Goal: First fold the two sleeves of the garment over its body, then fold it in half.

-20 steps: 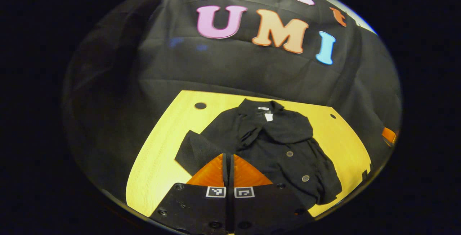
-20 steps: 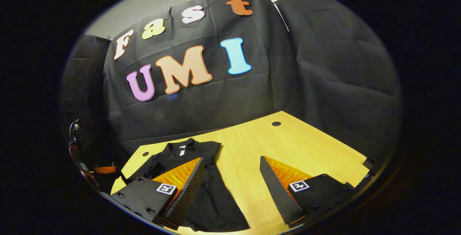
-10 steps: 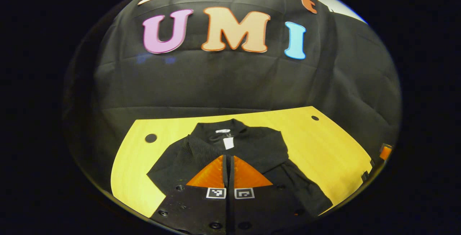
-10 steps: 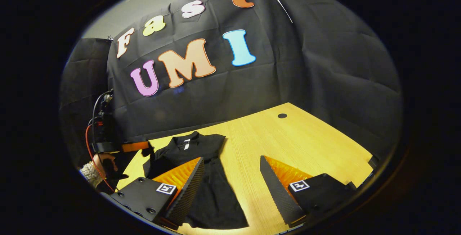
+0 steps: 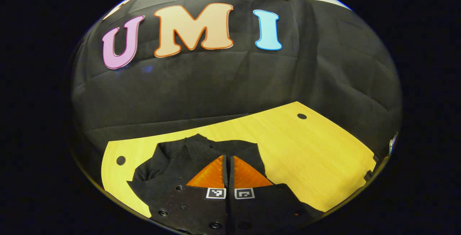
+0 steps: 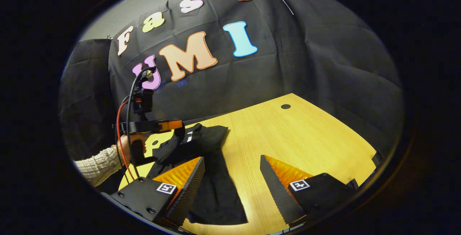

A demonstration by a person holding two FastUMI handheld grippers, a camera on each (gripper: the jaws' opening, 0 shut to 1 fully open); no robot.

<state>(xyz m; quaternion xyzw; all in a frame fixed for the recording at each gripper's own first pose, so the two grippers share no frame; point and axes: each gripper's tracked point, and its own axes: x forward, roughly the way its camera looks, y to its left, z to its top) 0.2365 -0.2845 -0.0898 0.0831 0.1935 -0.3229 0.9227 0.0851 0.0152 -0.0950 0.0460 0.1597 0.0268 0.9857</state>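
Black jacket (image 6: 212, 177) lies on the wooden table (image 6: 288, 138), near its left end. Left gripper (image 5: 228, 161) has its fingers pressed together, pinching a sleeve (image 5: 187, 156) lifted above the jacket body. Right gripper (image 6: 232, 184) hovers with fingers spread wide, holding nothing.

No legible word, number or brand on any object. Two small square black-and-white coded markers (image 5: 215, 192) sit at bottom centre of the left gripper view, on the left gripper (image 5: 228, 163): pattern only, no characters. Same kind of marker (image 6: 166, 188) on each finger of the right gripper (image 6: 232, 158), lower frame. White collar tag (image 6: 188, 138) on the black fabric garment (image 6: 216, 184), left of centre: too small to read.
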